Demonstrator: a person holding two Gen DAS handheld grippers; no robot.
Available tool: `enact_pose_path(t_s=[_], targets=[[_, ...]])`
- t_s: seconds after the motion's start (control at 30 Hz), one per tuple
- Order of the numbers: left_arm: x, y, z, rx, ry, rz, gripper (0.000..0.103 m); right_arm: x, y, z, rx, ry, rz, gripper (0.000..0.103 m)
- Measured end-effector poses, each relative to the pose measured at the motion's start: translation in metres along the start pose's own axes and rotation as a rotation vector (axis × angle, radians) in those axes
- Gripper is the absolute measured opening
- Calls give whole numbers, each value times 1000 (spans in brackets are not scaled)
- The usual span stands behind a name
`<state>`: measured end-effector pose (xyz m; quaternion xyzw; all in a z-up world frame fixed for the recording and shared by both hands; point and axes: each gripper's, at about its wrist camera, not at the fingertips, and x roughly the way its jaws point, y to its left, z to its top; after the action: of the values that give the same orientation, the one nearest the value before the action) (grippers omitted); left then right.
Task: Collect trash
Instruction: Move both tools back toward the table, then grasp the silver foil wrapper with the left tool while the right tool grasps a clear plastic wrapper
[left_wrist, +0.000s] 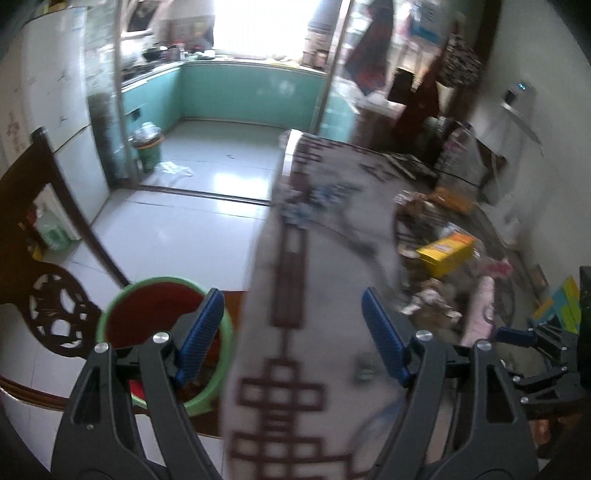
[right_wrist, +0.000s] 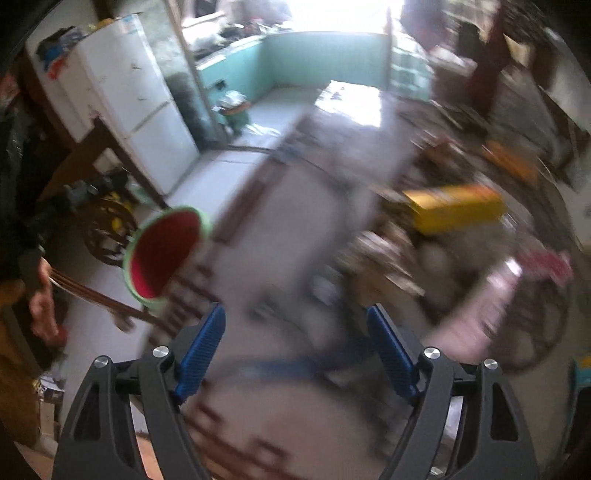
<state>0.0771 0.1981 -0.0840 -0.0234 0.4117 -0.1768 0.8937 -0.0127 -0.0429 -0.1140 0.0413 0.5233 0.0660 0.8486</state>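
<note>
A green-rimmed bin with a red inside stands beside the table's left edge, just under my left gripper's left finger; it also shows in the right wrist view. My left gripper is open and empty over the patterned tablecloth. My right gripper is open and empty above the same table; its view is blurred. A small crumpled scrap lies on the cloth near my left gripper's right finger. The other gripper shows at the right edge of the left wrist view.
A yellow box and a pile of wrappers and papers lie on the table's right side; the box also shows in the right wrist view. A dark wooden chair stands left. A white fridge and a second green bin stand farther back.
</note>
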Motion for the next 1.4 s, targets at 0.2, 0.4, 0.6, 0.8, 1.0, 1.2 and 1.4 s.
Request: enact_pose_path(t_s=[0.2,0.4,0.6,0.8,1.0,1.2,1.4], targets=[[10,-86,-21,71,48,-72,81,-20,-84,-63,-218,140,-10,82],[21,-166,-47,122,103,-149,84,-16,-131,-115,-479,259,36,93],[21,-224,-66,161,118,-175,88,20,-126,-140,-680,321,31,93],[18,-240,-71,140,125,-154,88,27,-130,-159,-697,329,74,62],[28,-247,-75,97,155,-152,88,-7,-167,-150,-494,250,237,5],[62,-259,-91,60,250,-180,88,-43,-212,-132,-289,133,236,0],[108,-287,-118,20,429,-249,88,-47,-230,-138,-185,104,196,47]])
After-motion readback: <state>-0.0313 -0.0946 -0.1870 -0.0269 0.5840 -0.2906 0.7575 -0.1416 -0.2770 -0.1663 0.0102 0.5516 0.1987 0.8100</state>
